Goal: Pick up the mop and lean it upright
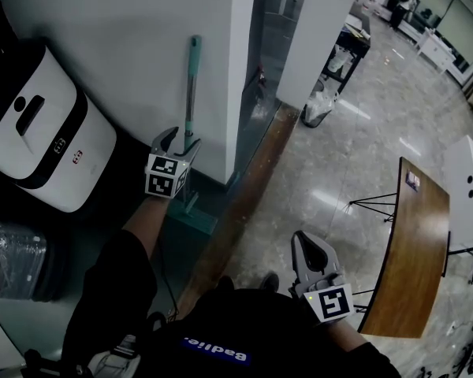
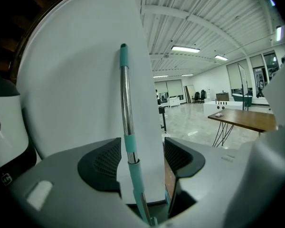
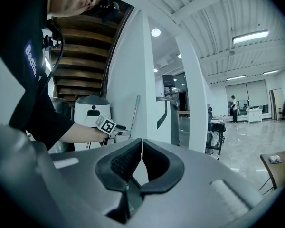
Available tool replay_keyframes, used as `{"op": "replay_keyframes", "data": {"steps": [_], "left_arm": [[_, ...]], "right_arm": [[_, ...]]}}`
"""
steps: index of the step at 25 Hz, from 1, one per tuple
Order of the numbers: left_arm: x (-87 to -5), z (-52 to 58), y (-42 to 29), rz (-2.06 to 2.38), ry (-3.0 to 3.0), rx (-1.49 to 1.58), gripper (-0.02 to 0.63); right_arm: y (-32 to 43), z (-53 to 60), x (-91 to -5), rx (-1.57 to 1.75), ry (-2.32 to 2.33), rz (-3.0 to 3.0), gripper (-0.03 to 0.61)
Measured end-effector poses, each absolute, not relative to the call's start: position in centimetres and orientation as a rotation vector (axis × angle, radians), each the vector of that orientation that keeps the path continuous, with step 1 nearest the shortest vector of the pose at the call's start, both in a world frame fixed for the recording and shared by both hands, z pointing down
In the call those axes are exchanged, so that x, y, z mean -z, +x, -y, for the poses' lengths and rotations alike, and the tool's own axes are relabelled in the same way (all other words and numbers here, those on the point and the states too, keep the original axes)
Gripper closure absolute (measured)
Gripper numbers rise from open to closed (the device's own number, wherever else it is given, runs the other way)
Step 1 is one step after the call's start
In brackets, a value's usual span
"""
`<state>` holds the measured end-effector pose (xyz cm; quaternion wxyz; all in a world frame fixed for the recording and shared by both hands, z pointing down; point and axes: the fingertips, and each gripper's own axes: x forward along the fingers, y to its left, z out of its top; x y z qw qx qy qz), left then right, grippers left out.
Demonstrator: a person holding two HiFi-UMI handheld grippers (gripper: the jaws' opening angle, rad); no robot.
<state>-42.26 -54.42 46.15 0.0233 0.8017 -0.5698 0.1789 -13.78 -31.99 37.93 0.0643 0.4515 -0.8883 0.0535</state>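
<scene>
Left tool (image 1: 183, 138) hides lower shaft of mop (image 1: 191, 77).

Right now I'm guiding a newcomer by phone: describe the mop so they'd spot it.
Find the broad white pillar beside the white-and-black appliance. The mop stands upright against it, between the open jaws of the left gripper. It alone is a thin chrome pole with teal ends.

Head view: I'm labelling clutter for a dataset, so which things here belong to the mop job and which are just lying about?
Job in hand:
mop, upright against the white wall
left gripper, jaws open around the mop's handle

Lying about:
white appliance
wooden table
white bag on the floor
</scene>
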Motion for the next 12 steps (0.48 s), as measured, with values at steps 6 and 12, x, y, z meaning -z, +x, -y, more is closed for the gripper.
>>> {"op": "replay_keyframes", "data": {"steps": [6,12], "left_arm": [[-46.9,56.3,-42.5,1.768,2.456,-0.579,0.326],[-47.4,57.7,-42.3,1.765,2.440,-0.593,0.327]], "right_arm": [[-14.7,32.3,-37.5,-0.144,1.353,2.703,0.566],[-15.4,32.1,-37.3,-0.132,1.330,2.712,0.566]]}}
